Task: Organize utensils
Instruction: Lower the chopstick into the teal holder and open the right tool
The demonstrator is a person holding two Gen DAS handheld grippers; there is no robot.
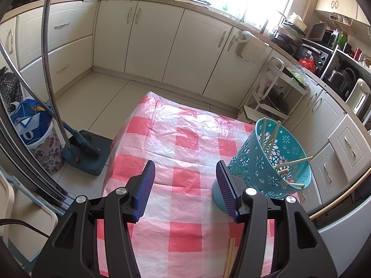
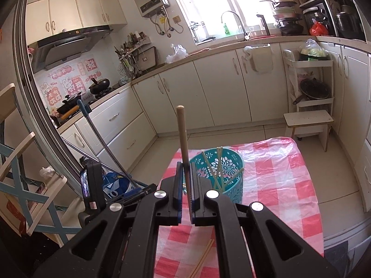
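Observation:
A teal cut-out basket (image 1: 271, 159) (image 2: 222, 173) stands on the pink-checked tablecloth (image 1: 185, 139) and holds several pale chopsticks (image 1: 292, 162). My left gripper (image 1: 185, 180) hangs open just left of the basket, its right finger (image 1: 226, 185) against the basket's base and nothing between the pads. My right gripper (image 2: 184, 166) is shut on a round wooden stick (image 2: 182, 134) that points up, just in front and left of the basket. A loose pair of chopsticks (image 2: 201, 261) (image 1: 229, 254) lies on the cloth near the front edge.
Cream kitchen cabinets (image 1: 150, 41) ring the table. A blue mop and its base (image 1: 83, 153) and a flowered bin (image 1: 44, 148) stand on the floor to the left. A white trolley (image 2: 310, 88) and a small stool (image 2: 308, 120) stand beyond the table's far right corner.

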